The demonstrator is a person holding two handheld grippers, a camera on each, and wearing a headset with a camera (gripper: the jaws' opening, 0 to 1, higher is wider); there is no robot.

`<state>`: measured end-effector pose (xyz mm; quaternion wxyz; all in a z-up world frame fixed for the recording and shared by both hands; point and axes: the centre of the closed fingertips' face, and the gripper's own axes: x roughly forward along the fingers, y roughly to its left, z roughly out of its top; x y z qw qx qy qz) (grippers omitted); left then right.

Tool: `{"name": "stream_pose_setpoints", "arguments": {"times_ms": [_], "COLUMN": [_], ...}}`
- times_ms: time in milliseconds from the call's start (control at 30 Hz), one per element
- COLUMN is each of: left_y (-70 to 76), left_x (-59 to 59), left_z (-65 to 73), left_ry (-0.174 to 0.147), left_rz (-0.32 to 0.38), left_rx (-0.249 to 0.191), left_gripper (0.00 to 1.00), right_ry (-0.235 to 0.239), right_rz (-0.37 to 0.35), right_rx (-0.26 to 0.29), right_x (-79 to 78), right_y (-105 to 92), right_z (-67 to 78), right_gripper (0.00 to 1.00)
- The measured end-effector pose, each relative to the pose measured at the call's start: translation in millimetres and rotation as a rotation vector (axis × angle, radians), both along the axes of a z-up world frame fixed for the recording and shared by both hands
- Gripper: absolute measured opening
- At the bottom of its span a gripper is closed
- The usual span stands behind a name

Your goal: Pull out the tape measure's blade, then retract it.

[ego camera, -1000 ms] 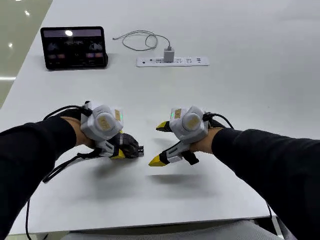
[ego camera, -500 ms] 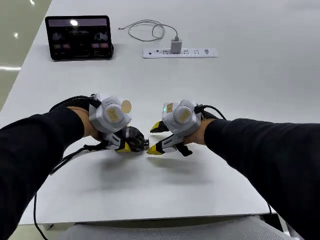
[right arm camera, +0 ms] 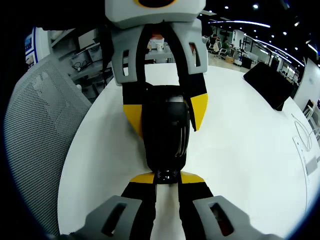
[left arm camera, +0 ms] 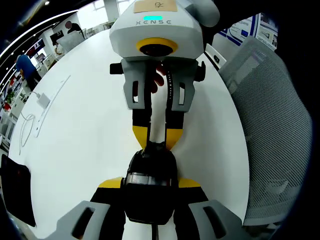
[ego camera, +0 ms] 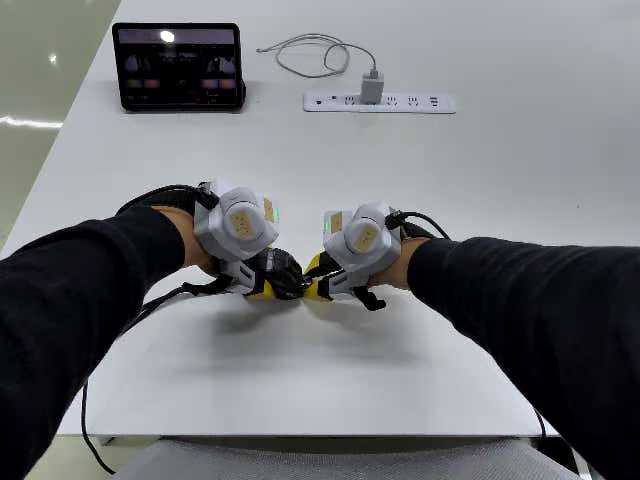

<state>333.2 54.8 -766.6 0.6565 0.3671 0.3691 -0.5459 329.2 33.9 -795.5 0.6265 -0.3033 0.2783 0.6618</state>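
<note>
Our left gripper (ego camera: 258,289) is clamped around the tape (ego camera: 281,272), gripping its black body. The tape's long axis runs left to right, and its mouth faces the right gripper (ego camera: 318,290), whose jaws look pinched on the hook (right arm camera: 167,175) just right of the tape. We judge the pull goes rightward, away from the tape, where the table (ego camera: 330,390) lies bare, its near edge well clear.

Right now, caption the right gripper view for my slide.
Right gripper pinches the tape measure by its tip while the left gripper holds its case over a white table.
</note>
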Motion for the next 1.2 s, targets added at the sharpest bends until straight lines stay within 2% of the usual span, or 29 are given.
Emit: {"name": "stream_pose_setpoints", "arguments": {"times_ms": [33, 133, 167, 200, 233, 267, 767, 900, 1000, 1200], "left_y": [0.0, 0.1, 0.2, 0.6, 1.6, 2.0, 0.9, 1.9, 1.8, 2.1], "left_x": [-0.1, -0.3, -0.6, -0.6, -0.6, 0.0, 0.3, 0.0, 0.0, -0.3], "left_z": [0.1, 0.9, 1.2, 1.4, 2.0, 1.9, 2.6, 3.0, 3.1, 3.4], "left_ry": [-0.001, -0.005, -0.006, -0.008, -0.01, -0.008, 0.001, -0.001, -0.003, -0.007], "left_rz": [0.0, 0.002, 0.002, 0.002, 0.001, 0.007, 0.024, 0.024, 0.031, 0.04], "left_rx": [0.0, -0.005, -0.007, -0.007, -0.008, -0.015, -0.022, -0.023, -0.033, -0.037], "left_gripper": [0.33, 0.33, 0.33, 0.33, 0.33, 0.33, 0.33, 0.33, 0.33, 0.33], "right_ry": [-0.011, -0.001, 0.032, 0.028, -0.006, 0.007, 0.019, 0.009, -0.021, 0.0], "right_rz": [0.013, 0.006, -0.025, -0.022, 0.01, -0.003, -0.025, -0.038, -0.015, -0.042], "right_rx": [-0.002, -0.016, -0.016, -0.019, -0.031, -0.031, -0.054, -0.059, -0.078, -0.051], "right_x": [0.3, 1.0, 0.0, 0.1, -0.1, -0.8, 2.1, 1.8, 1.0, 3.5], "right_y": [0.2, -0.3, 0.6, 0.6, -0.8, 0.2, -17.8, -13.2, -12.6, 1.9], "right_z": [0.1, -1.2, -2.1, -2.8, -3.4, -3.2, -3.0, -2.3, -1.6, -1.5], "right_gripper": [0.11, 0.1, 0.1, 0.1, 0.1, 0.1, 0.09, 0.11, 0.12, 0.13]}}
